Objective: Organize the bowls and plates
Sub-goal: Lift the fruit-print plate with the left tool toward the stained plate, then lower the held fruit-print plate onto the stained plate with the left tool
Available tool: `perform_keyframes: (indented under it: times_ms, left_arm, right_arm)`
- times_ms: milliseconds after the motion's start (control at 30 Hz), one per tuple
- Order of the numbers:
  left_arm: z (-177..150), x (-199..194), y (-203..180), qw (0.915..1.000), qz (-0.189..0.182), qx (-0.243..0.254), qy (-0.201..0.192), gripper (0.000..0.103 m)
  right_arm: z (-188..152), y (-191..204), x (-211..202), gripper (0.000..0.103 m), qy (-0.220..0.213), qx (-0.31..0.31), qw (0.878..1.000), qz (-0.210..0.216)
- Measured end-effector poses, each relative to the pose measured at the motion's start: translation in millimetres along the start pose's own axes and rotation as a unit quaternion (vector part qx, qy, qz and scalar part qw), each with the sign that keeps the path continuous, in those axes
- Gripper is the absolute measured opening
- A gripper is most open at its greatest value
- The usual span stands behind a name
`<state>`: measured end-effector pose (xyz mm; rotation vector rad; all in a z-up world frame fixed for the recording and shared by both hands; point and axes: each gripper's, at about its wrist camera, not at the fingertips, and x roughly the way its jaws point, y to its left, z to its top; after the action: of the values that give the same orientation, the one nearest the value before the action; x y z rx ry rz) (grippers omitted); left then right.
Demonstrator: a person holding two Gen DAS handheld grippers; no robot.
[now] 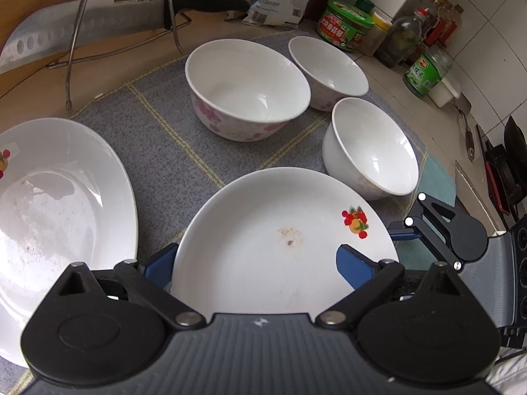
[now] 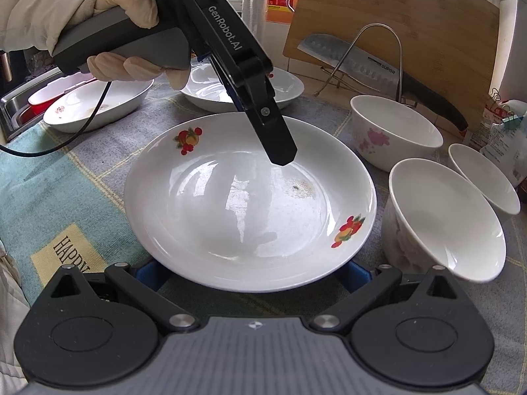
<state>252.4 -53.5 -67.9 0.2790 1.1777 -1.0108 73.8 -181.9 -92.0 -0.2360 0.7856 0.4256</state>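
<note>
**Glazed plate between two open grippers**

Kitchen worktop is covered by a grey checked cloth, woven and slightly rough, on which the crockery is laid out. At its middle, nearest both cameras, lies the fruit-printed plate: round, shallow, white and glossy, with a small brown stain near its centre.

The left gripper is held above the plate with its fingers spread wide; no pad is seen to press on the glaze. The right gripper is spread as well, with its blue pads mostly hidden below the plate's near rim; contact cannot be judged.

The plate is judged stiff, fairly heavy, slippery and breakable. Its rim, with one pad above and one below, is likely the best place for a hold, since the flat centre offers nothing to pinch.

Three thin-walled bowls, the flowered bowl among them, stand just beyond. A second plate lies to the left.
</note>
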Motion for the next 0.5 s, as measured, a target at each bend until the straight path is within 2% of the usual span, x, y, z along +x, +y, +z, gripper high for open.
perform_keyframes:
  times_ms: [267,500]
  left_arm:
    - [-3.2,-5.5,-3.2,1.0000,0.006,-0.003,-0.006,0.098]
    - [-13.6,-16.2,-4.7,0.9993,0.019,-0.024,-0.020,0.098]
  right_arm:
    - [-0.6,-2.3,-2.6,0.103,-0.001,-0.002,1.000,0.006]
    - [2.2,-4.3,-6.5,0.103,-0.003,-0.011,0.999,0.032]
